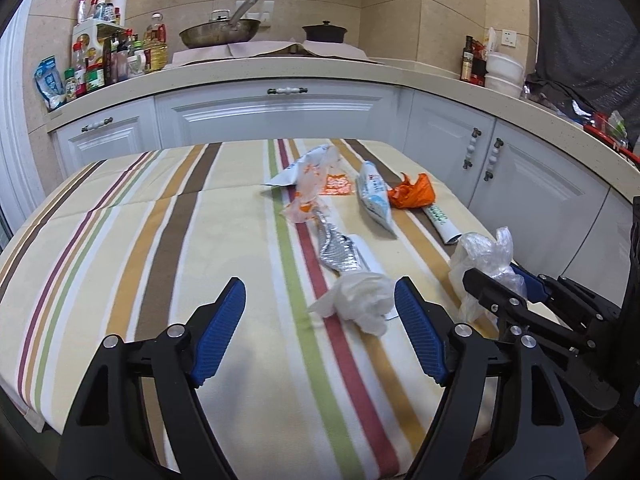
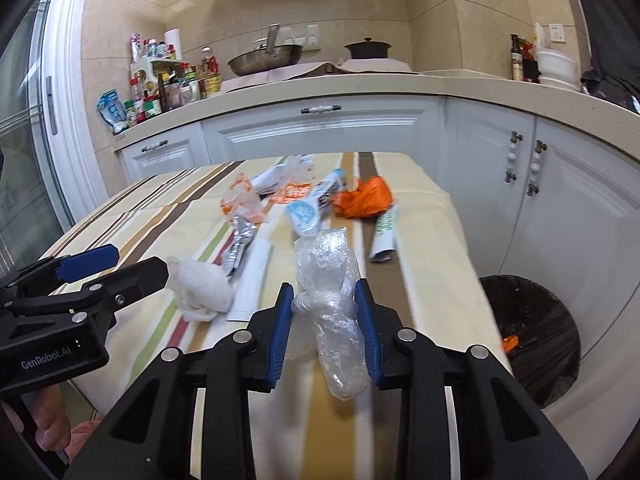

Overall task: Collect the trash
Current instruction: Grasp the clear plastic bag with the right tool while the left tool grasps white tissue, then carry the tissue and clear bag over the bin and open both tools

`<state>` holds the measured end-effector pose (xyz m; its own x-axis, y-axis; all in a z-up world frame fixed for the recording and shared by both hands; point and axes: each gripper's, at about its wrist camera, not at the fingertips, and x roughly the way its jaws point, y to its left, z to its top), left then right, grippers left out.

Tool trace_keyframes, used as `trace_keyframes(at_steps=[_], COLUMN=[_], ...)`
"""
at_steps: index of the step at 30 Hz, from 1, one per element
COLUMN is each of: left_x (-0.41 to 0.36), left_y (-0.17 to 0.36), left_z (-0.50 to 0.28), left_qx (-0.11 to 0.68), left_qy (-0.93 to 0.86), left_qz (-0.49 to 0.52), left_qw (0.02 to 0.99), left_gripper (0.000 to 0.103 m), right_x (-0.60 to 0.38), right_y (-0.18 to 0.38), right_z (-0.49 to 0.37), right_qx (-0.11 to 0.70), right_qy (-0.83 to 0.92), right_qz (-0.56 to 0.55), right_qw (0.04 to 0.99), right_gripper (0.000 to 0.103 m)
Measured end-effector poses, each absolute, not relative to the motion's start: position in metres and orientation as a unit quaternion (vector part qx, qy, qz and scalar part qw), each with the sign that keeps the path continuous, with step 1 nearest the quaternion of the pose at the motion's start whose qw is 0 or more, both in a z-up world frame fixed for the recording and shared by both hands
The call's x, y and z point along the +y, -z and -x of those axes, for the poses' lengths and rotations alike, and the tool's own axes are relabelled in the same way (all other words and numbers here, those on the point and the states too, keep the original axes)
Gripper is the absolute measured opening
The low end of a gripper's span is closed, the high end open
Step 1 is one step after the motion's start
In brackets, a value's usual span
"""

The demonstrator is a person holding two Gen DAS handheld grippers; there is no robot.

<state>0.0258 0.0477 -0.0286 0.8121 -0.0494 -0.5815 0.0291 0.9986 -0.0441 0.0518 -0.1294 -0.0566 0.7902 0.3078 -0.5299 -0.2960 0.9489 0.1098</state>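
Trash lies scattered on a table with a striped cloth [image 1: 160, 240]. My right gripper [image 2: 324, 294] is shut on a crumpled clear plastic bag [image 2: 332, 264], whose tail hangs down between the blue pads. My left gripper [image 1: 320, 288] is open over the cloth, and a white tissue wad [image 1: 356, 300] lies just inside its right finger, untouched. In the right wrist view the left gripper [image 2: 134, 260] has its tip against the tissue wad [image 2: 200, 284]. Further back lie a silver foil wrapper [image 1: 338, 252], a blue-white packet [image 1: 374, 196] and an orange bag [image 1: 412, 192].
A black-lined trash bin [image 2: 556, 320] stands on the floor right of the table, with an orange scrap inside. A rolled white paper tube [image 1: 442, 222] and a printed clear bag [image 1: 308, 188] also lie on the cloth. White cabinets and a cluttered counter [image 1: 280, 76] sit behind.
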Motion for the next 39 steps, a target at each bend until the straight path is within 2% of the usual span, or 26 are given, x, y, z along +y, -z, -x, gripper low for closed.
trace_keyframes(at_steps=[8, 13, 15, 16, 18, 24, 39], left_x=[0.026, 0.020, 0.020, 0.020, 0.020, 0.028, 0.016], left_y=[0.043, 0.053, 0.055, 0.056, 0.055, 0.047, 0.004], left_z=[-0.042, -0.046, -0.046, -0.046, -0.045, -0.037, -0.034], left_qx=[0.310, 0.317, 0.323, 0.324, 0.322, 0.314, 0.270], left_qy=[0.009, 0.009, 0.015, 0.019, 0.022, 0.024, 0.063], left_qz=[0.001, -0.015, -0.015, -0.015, -0.018, -0.009, 0.011], left_qw=[0.951, 0.948, 0.946, 0.946, 0.946, 0.949, 0.961], left_gripper=[0.074, 0.048, 0.031, 0.026, 0.022, 0.018, 0.017], right_x=[-0.163, -0.169, -0.170, -0.170, -0.170, -0.169, -0.198], right_y=[0.058, 0.061, 0.061, 0.061, 0.061, 0.058, 0.043], right_z=[-0.053, -0.052, -0.052, -0.052, -0.052, -0.049, -0.042], right_qx=[0.280, 0.280, 0.279, 0.279, 0.277, 0.270, 0.252], right_qy=[-0.136, -0.135, -0.136, -0.136, -0.135, -0.131, -0.063], right_qz=[-0.036, -0.042, -0.044, -0.044, -0.044, -0.037, -0.015], right_qw=[0.950, 0.950, 0.950, 0.950, 0.950, 0.953, 0.965], right_gripper=[0.032, 0.032, 0.032, 0.032, 0.032, 0.032, 0.032])
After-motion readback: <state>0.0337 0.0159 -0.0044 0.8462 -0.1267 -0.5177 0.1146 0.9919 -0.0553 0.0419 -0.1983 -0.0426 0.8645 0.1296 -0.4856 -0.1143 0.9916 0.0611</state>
